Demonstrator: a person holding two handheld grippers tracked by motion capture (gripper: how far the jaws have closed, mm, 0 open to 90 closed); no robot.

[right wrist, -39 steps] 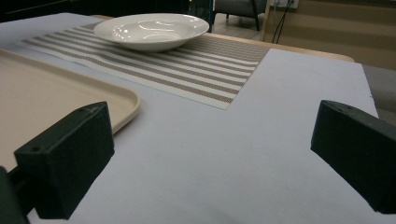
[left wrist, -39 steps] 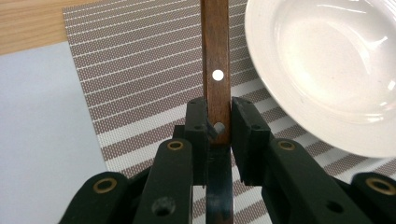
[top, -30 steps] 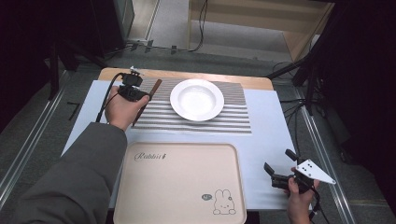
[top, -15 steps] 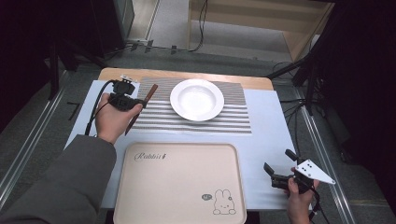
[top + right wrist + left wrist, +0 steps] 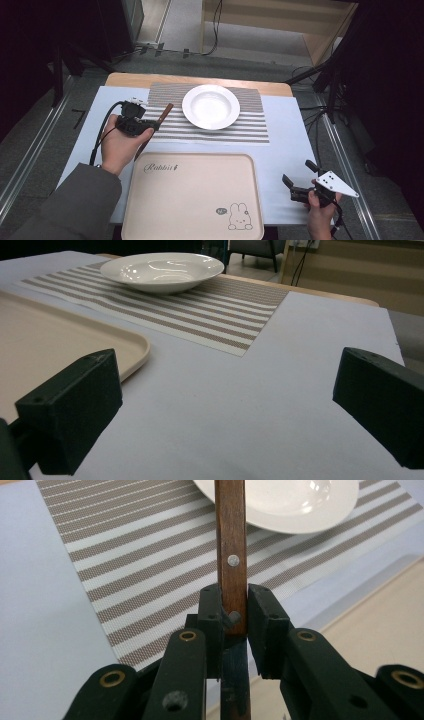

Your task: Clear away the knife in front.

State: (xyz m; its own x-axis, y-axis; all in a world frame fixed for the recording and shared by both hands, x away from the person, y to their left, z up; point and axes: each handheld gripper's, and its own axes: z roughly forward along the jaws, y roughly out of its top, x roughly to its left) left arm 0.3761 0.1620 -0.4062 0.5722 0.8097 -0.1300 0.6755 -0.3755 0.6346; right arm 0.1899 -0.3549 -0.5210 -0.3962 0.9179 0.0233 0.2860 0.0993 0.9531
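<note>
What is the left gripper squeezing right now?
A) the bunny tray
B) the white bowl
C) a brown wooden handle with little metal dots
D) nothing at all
C: in the left gripper view, the left gripper is closed on a wooden handle with metal rivets, which points toward the white bowl on the striped mat.

The person's left hand [image 5: 119, 145], in a grey sleeve [image 5: 75, 200], reaches in from seven o'clock and holds the black two-jaw left gripper [image 5: 233, 611], its jaws pointing toward two o'clock and closed on a brown wooden riveted handle [image 5: 231, 550]. At five o'clock, the right hand [image 5: 320, 212] holds the black right gripper [image 5: 296, 176] low, its jaws spread wide apart and pointing toward ten o'clock.
</note>
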